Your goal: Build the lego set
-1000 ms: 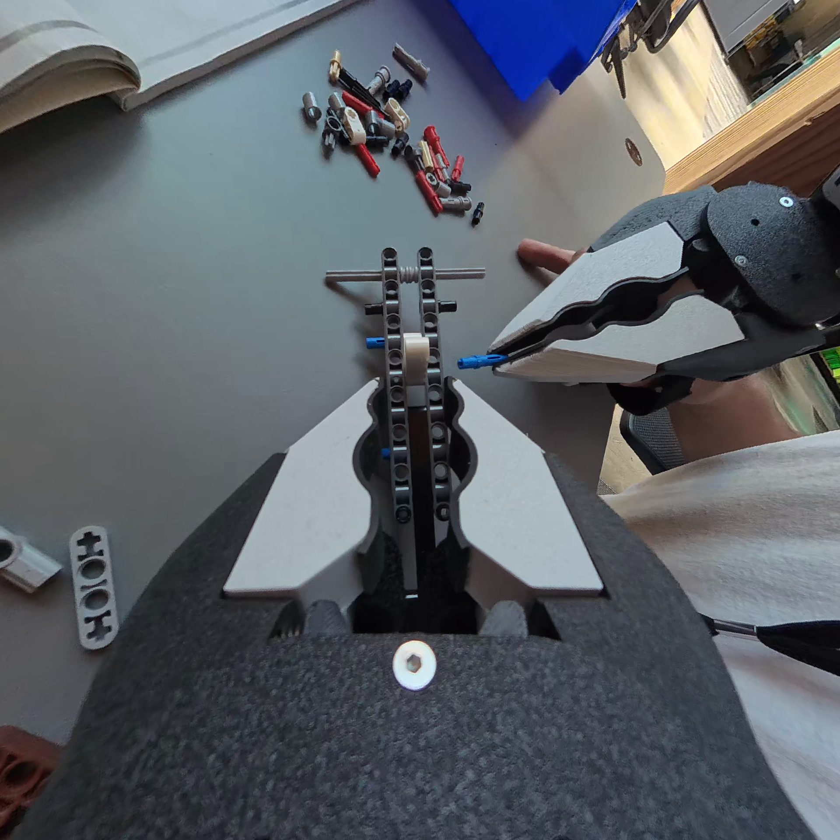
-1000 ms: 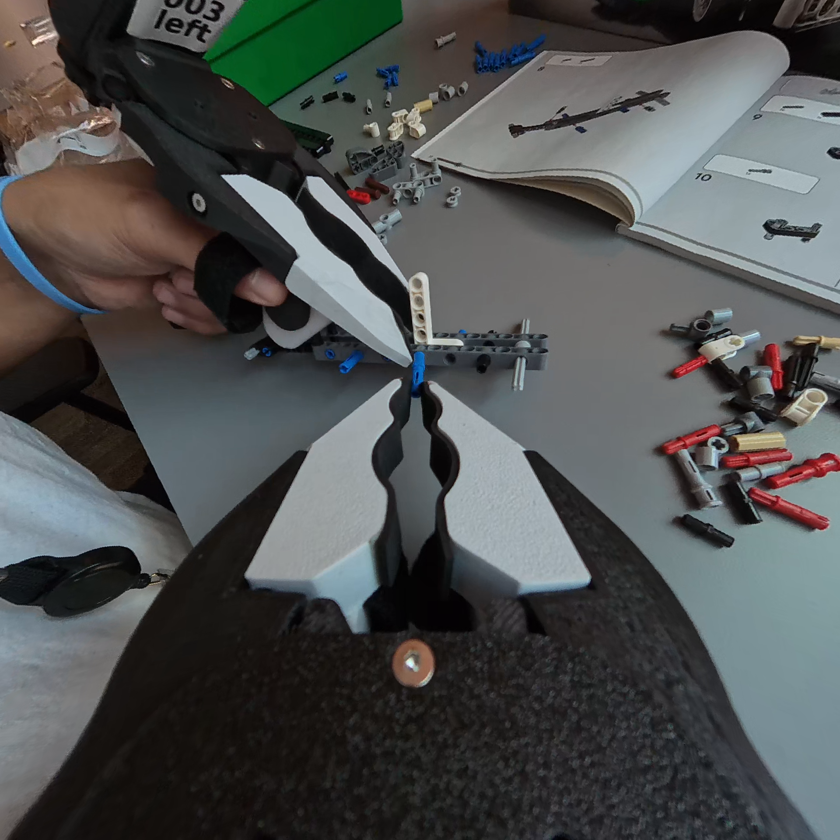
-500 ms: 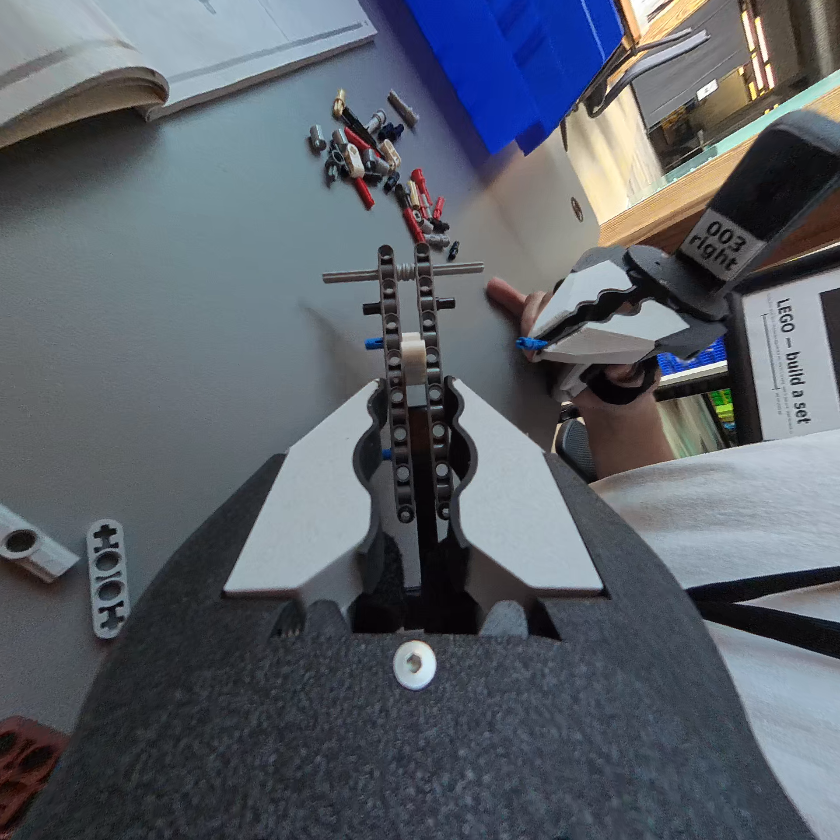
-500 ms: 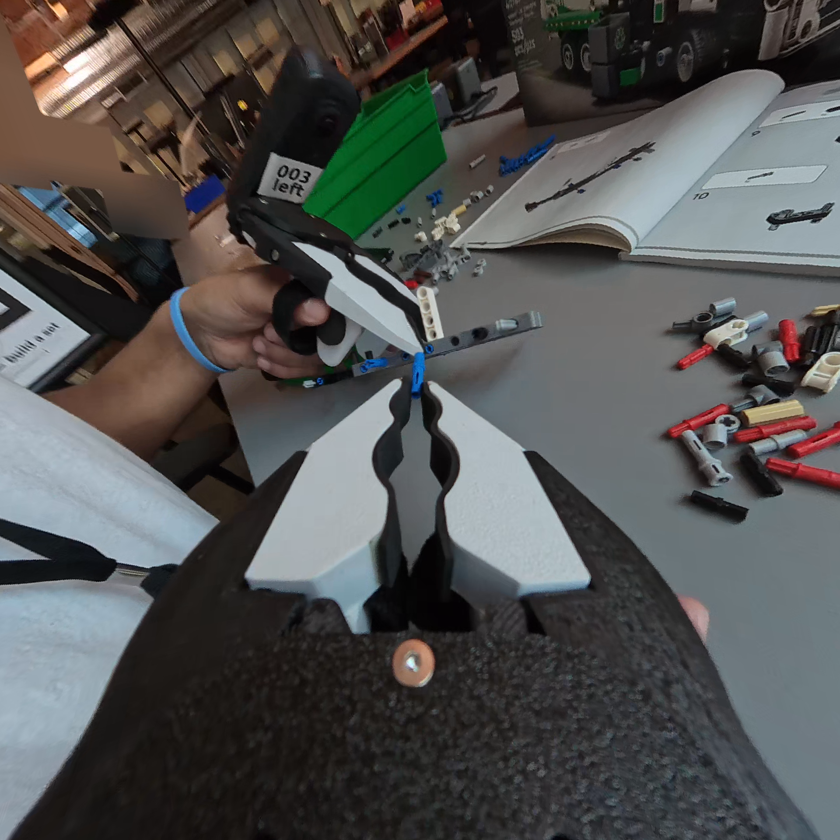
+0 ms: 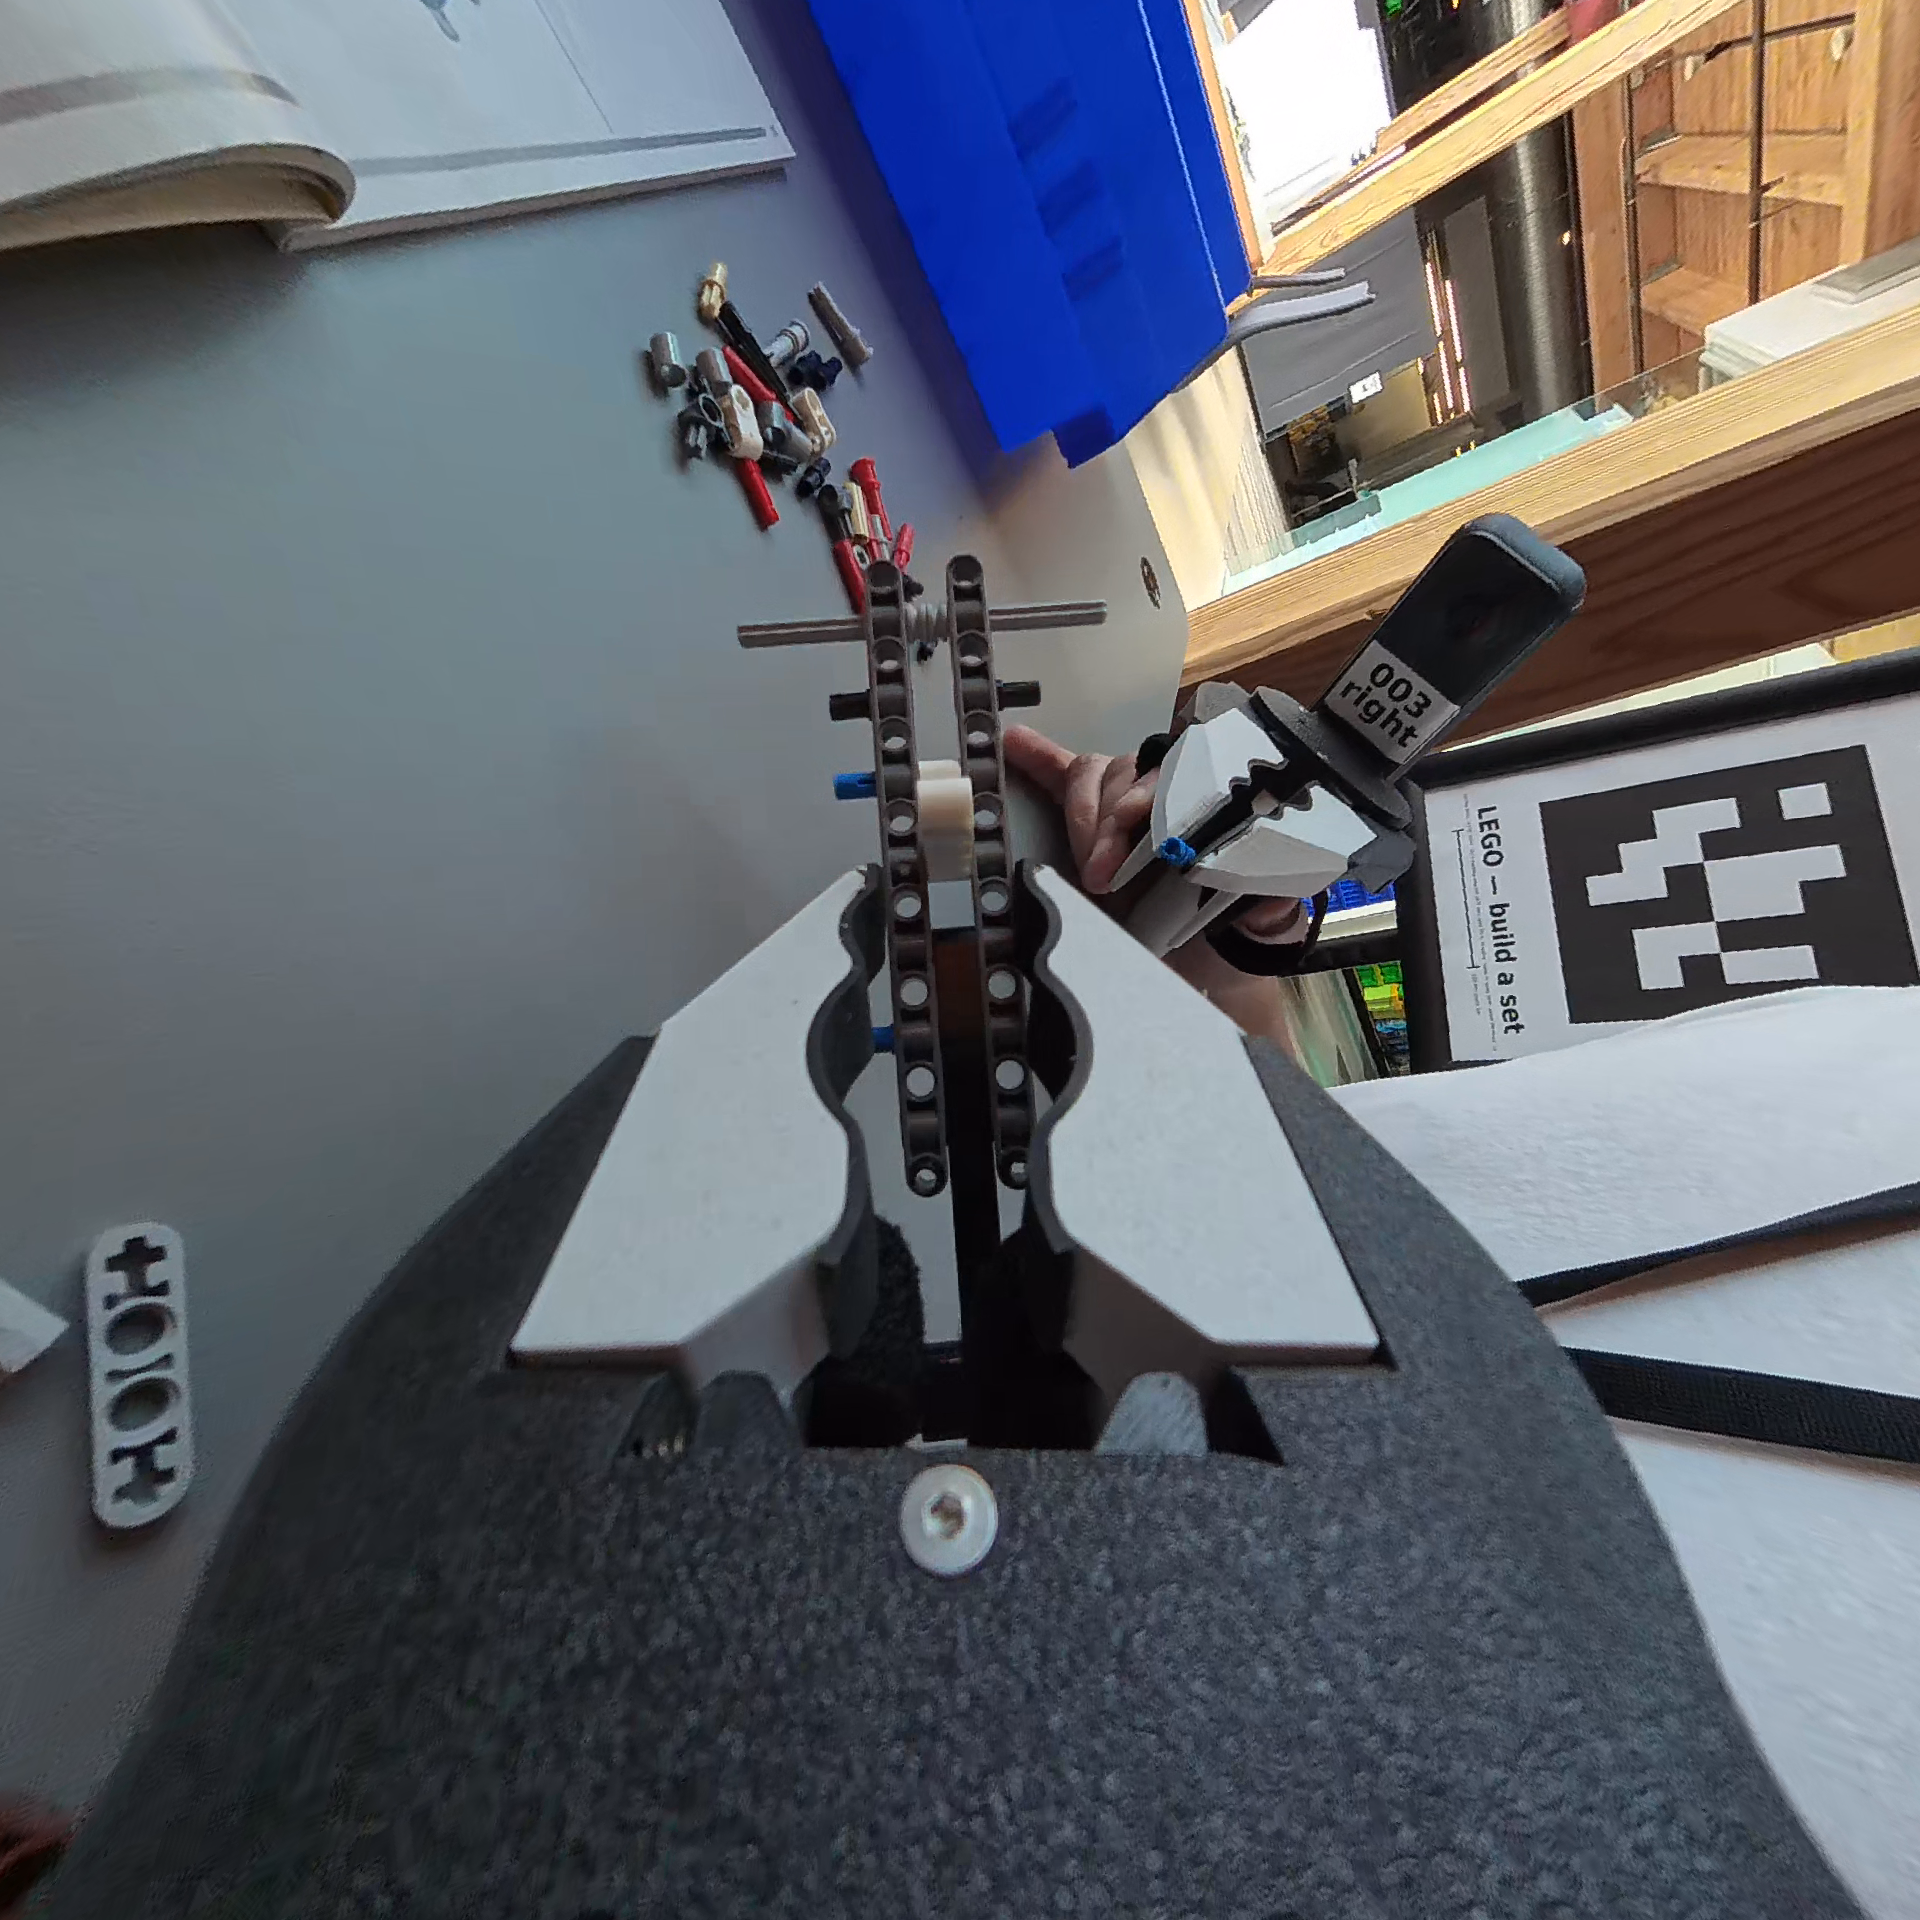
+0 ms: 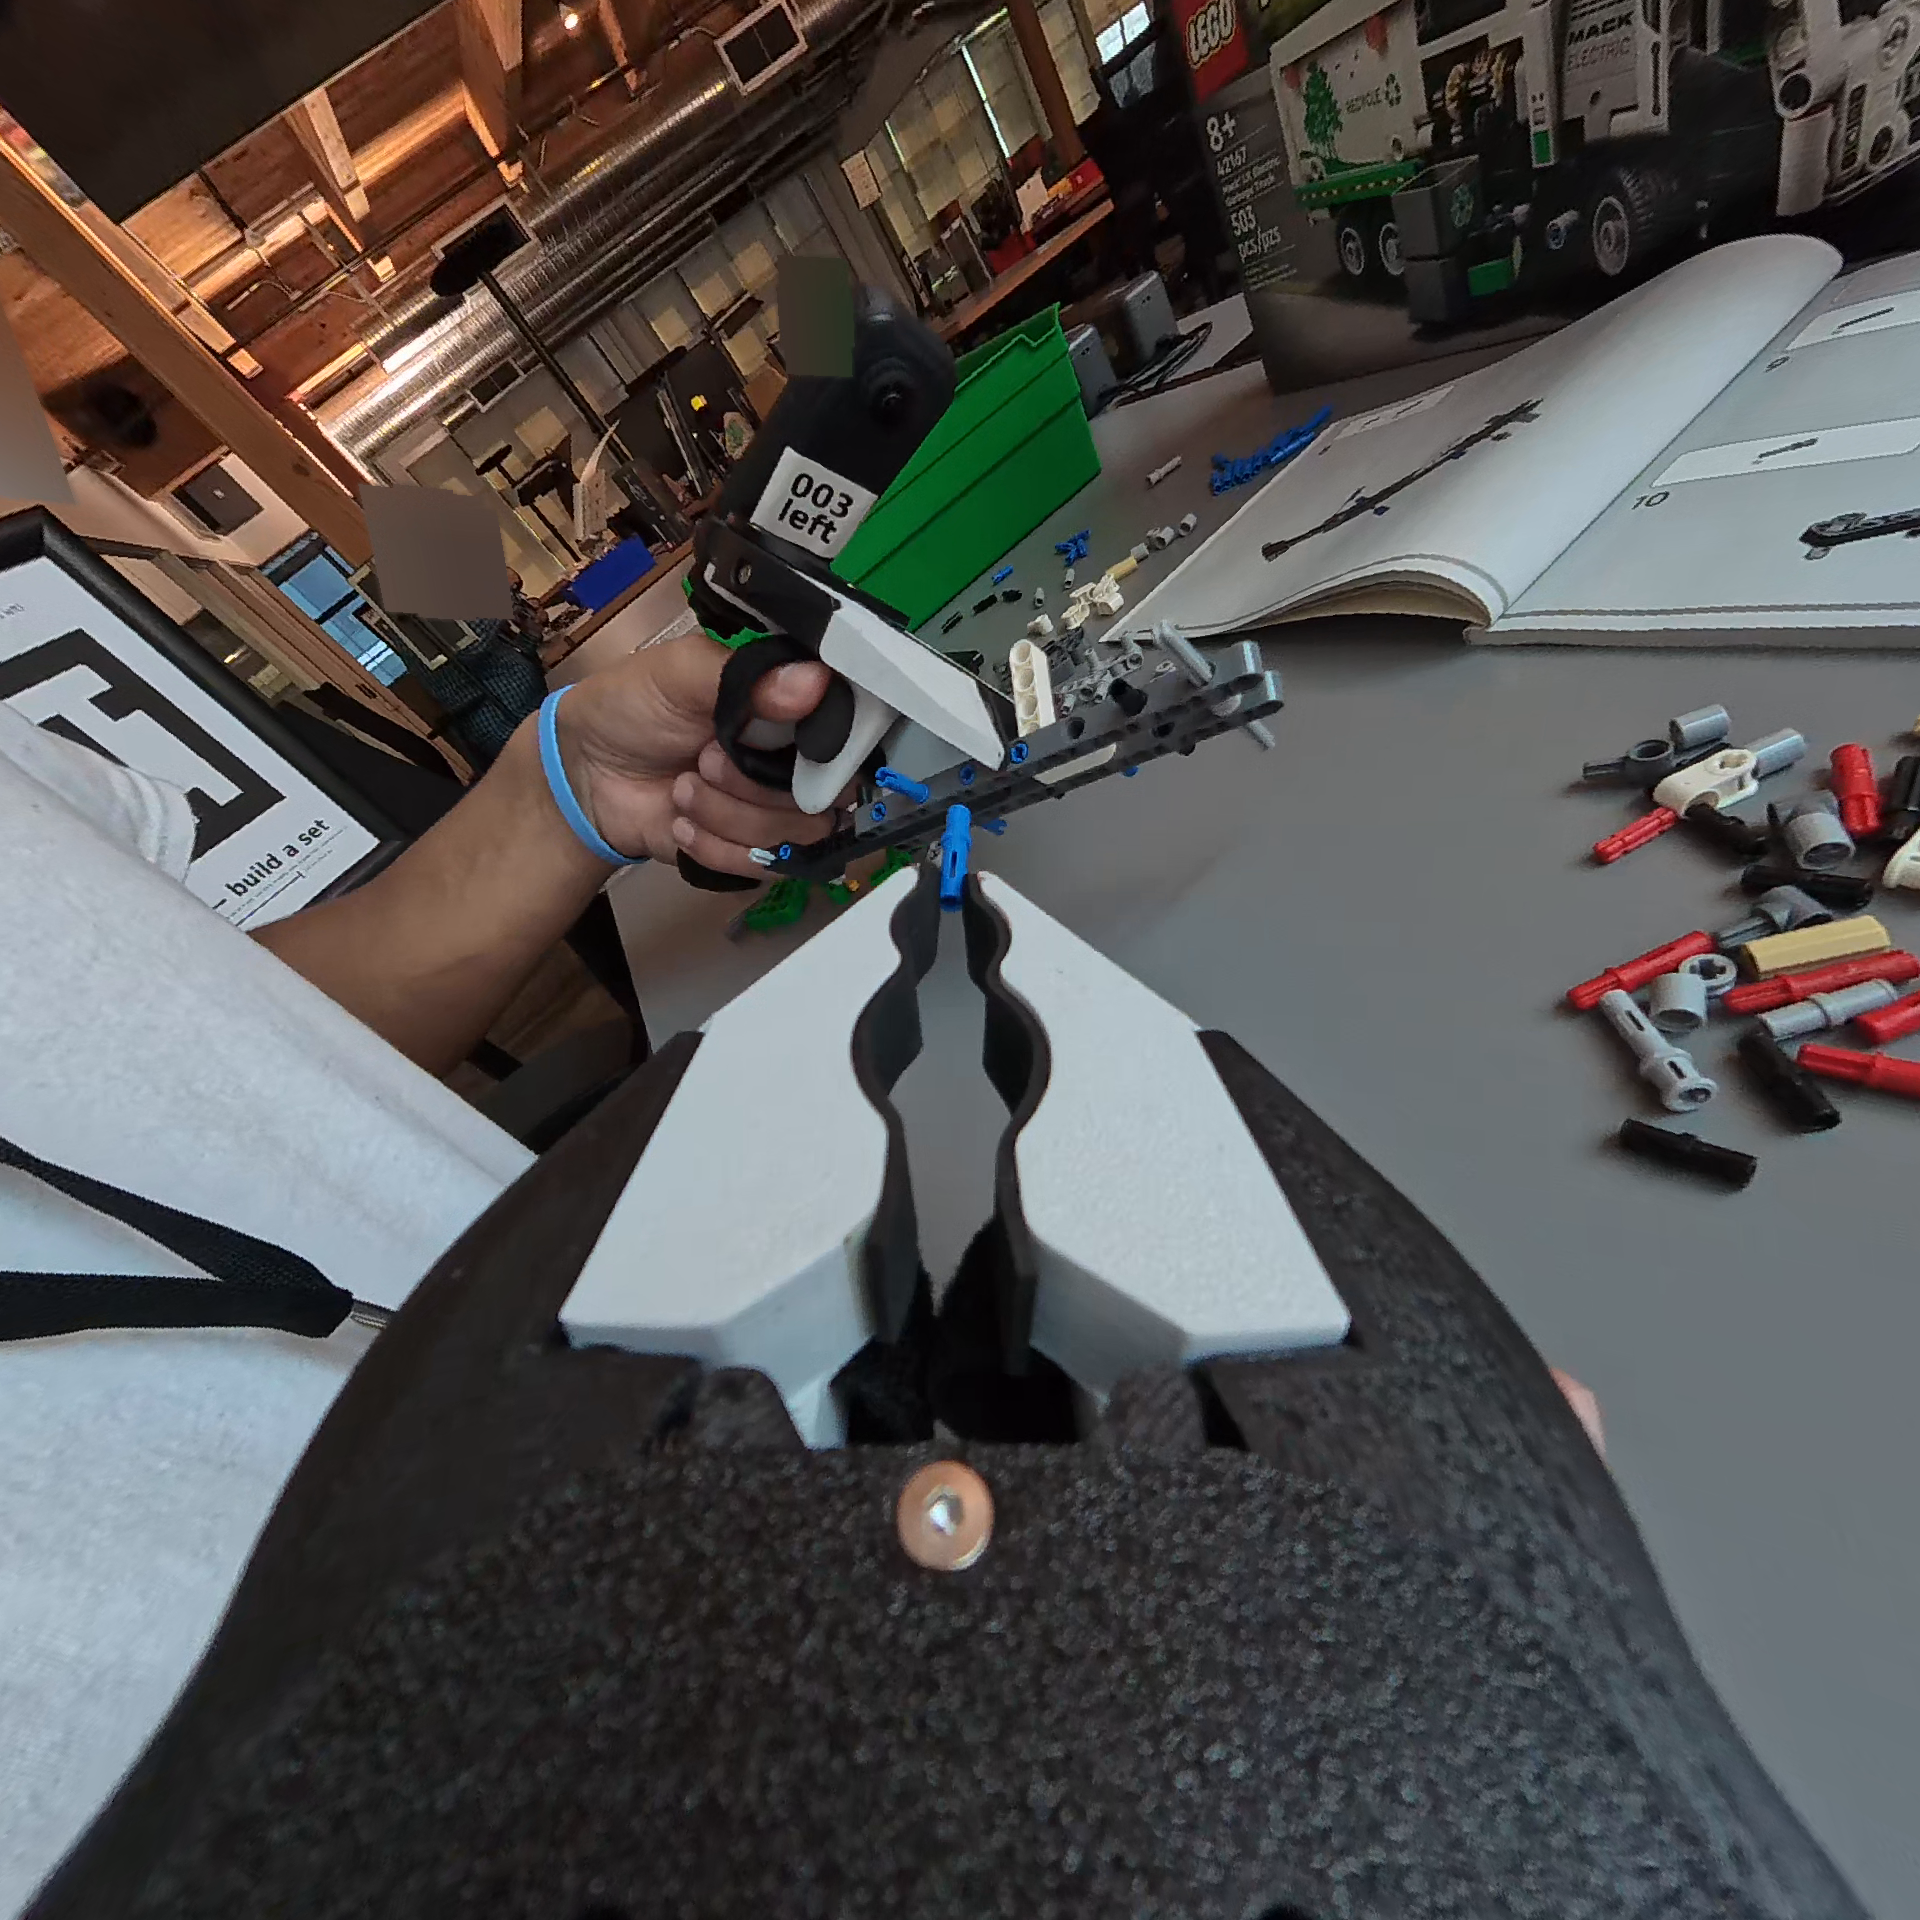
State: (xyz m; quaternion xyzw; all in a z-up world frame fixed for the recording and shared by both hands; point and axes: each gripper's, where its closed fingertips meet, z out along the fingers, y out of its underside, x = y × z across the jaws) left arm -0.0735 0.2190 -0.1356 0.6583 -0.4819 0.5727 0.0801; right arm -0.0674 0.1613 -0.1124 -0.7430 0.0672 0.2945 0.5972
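My left gripper [image 5: 948, 883] is shut on a long assembly [image 5: 891, 727] of two dark grey beams with a white piece between them and a grey axle across the far end. It holds the assembly in the air above the grey table [image 5: 364, 727]. My right gripper [image 6: 951, 883] is shut on a small blue pin [image 6: 954, 847] that sticks out past its tips. The pin points at the side of the assembly [image 6: 1143, 717], just short of it. The left gripper [image 6: 992, 727] shows in the right wrist view, and the right gripper [image 5: 1169, 857] shows right of the assembly in the left wrist view.
A pile of loose red, black, grey and tan pins [image 6: 1787, 966] lies on the table to the right. An open instruction booklet [image 6: 1558, 499], a green bin [image 6: 977, 468] and the set's box [image 6: 1558, 156] stand behind. A blue bin [image 5: 1039, 208] and a small grey beam [image 5: 140, 1371] also show.
Both grippers have risen off the table. The assembly is now held tilted in the air. The right gripper with the blue pin has drawn back from the assembly's side.
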